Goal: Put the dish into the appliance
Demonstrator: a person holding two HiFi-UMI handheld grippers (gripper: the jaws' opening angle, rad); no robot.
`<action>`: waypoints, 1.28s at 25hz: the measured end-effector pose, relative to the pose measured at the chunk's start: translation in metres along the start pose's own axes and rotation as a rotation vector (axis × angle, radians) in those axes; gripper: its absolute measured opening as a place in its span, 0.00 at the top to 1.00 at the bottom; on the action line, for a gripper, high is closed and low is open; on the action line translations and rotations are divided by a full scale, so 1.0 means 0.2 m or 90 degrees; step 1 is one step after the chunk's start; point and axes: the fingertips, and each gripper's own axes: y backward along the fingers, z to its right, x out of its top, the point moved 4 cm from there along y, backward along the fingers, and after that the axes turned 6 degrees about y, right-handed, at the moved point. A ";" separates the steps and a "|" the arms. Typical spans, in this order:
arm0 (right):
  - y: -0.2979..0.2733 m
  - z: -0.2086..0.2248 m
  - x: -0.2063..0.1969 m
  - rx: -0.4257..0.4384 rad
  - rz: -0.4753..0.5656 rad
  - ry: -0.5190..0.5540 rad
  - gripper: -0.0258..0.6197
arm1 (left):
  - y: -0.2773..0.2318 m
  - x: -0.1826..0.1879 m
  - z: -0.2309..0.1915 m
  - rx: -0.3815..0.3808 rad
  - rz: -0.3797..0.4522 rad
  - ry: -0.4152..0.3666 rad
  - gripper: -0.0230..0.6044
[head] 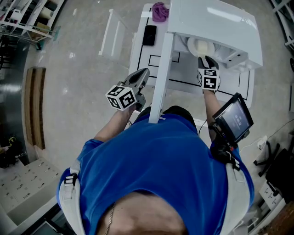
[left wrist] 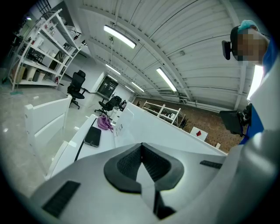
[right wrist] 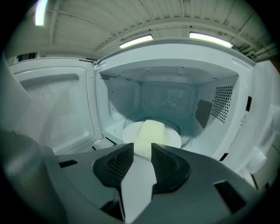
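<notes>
A white microwave (head: 216, 27) stands on the white table (head: 183, 75) with its door (head: 161, 78) swung open towards me. Inside, a white plate (right wrist: 170, 136) carrying a pale yellow block (right wrist: 152, 130) rests on the glass turntable (right wrist: 187, 139); the plate (head: 201, 46) also shows from above. My right gripper (right wrist: 142, 151) sits at the oven's mouth, open, with the plate's near rim just beyond its fingertips. In the head view the right gripper (head: 206, 62) reaches into the cavity. My left gripper (left wrist: 141, 148) is shut on nothing and hangs left of the door, as the left gripper (head: 143, 73) shows from above.
A black phone (head: 149, 35) and a purple cloth (head: 160, 11) lie at the table's far left. A tablet (head: 234, 117) is mounted at the person's right side. Shelving (left wrist: 39, 52) and office chairs (left wrist: 78, 83) stand across the floor to the left.
</notes>
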 end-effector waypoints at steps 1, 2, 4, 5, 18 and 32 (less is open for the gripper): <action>0.00 -0.01 0.00 0.000 -0.004 0.015 0.81 | 0.00 0.00 0.00 0.001 0.000 0.000 0.95; -0.01 -0.01 0.00 0.000 -0.008 0.028 0.78 | 0.00 0.00 0.00 0.001 -0.001 0.001 0.95; -0.02 -0.01 -0.01 -0.001 -0.013 0.047 0.77 | 0.01 0.00 0.00 0.001 -0.002 0.002 0.95; -0.02 -0.01 -0.01 -0.002 -0.015 0.053 0.77 | 0.01 0.00 0.00 0.002 -0.002 0.003 0.95; -0.08 0.03 0.02 0.000 -0.033 0.074 0.77 | 0.03 -0.01 0.01 0.014 0.000 0.005 0.95; -0.22 0.09 0.06 0.013 -0.037 0.078 0.77 | -0.01 -0.04 -0.02 0.032 0.000 0.017 0.95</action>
